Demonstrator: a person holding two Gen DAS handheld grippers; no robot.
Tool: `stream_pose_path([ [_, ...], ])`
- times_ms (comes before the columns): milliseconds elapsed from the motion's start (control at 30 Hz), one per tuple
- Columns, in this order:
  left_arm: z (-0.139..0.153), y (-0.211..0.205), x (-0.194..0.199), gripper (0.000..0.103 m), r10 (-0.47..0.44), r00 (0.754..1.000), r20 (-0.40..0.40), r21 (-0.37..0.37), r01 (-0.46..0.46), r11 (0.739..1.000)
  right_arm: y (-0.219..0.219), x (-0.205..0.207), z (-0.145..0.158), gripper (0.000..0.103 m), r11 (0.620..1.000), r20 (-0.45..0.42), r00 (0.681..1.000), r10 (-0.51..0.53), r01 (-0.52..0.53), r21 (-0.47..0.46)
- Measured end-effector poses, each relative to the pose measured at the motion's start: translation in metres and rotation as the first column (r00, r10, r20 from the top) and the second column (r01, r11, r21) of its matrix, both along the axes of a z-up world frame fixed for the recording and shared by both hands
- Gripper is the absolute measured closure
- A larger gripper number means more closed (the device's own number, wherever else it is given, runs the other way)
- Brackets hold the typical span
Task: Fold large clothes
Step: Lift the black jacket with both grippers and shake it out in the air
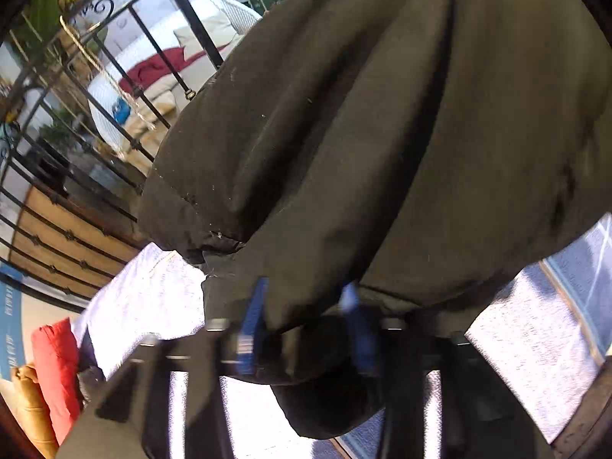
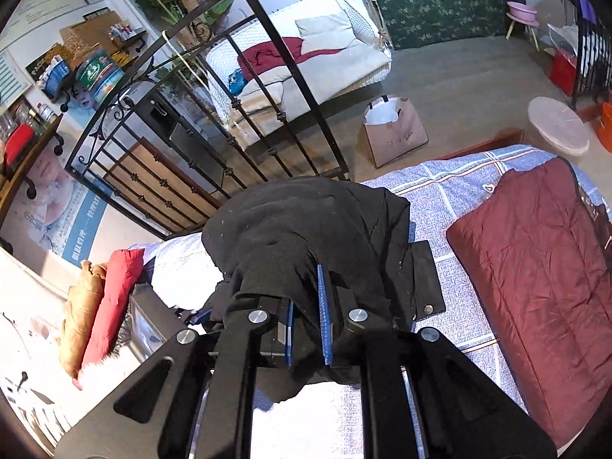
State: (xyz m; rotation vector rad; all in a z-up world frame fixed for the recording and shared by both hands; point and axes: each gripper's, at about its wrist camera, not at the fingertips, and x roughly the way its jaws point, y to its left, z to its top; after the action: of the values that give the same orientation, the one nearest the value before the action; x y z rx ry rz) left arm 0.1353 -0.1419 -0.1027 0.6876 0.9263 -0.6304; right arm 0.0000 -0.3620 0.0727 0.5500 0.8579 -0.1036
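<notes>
Bunching between both clamped grippers, left gripper [image 1: 306,325], right gripper [image 2: 308,317], black garment [image 2: 306,229].

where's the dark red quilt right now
In the right wrist view the dark red quilt lies on the blue checked bedsheet, at the right of the picture, beside the black garment.

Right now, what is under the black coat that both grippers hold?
Under the black coat lies the blue checked bedsheet, with a black flap sticking out. Whatever lies beneath its bunched middle is covered.
</notes>
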Motion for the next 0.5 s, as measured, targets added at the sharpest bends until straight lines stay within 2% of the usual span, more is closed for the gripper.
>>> stream_pose_path([
  [100, 0.024, 0.011, 0.006, 0.096, 0.059, 0.998, -0.018, -0.078, -0.061, 0.995, 0.003, -0.004, 0.009, 0.092, 1.0, 0.035, 0.999, 0.006, -0.006, -0.024],
  [233, 0.07, 0.036, 0.012, 0.099, 0.131, 0.991, -0.035, -0.206, -0.136, 0.969, 0.014, -0.012, 0.037, 0.094, 0.997, 0.112, 0.992, 0.052, -0.046, -0.059],
  [333, 0.108, 0.067, 0.002, 0.099, 0.167, 0.986, -0.015, -0.286, -0.165, 0.944, 0.029, -0.024, 0.067, 0.095, 0.991, 0.193, 0.975, 0.112, -0.095, -0.092],
  [433, 0.156, 0.098, -0.017, 0.099, 0.185, 0.983, 0.007, -0.378, -0.169, 0.91, 0.045, -0.044, 0.113, 0.096, 0.982, 0.305, 0.936, 0.177, -0.148, -0.115],
  [500, 0.182, 0.118, -0.034, 0.099, 0.188, 0.981, 0.037, -0.424, -0.155, 0.892, 0.052, -0.06, 0.145, 0.096, 0.975, 0.381, 0.898, 0.219, -0.185, -0.126],
])
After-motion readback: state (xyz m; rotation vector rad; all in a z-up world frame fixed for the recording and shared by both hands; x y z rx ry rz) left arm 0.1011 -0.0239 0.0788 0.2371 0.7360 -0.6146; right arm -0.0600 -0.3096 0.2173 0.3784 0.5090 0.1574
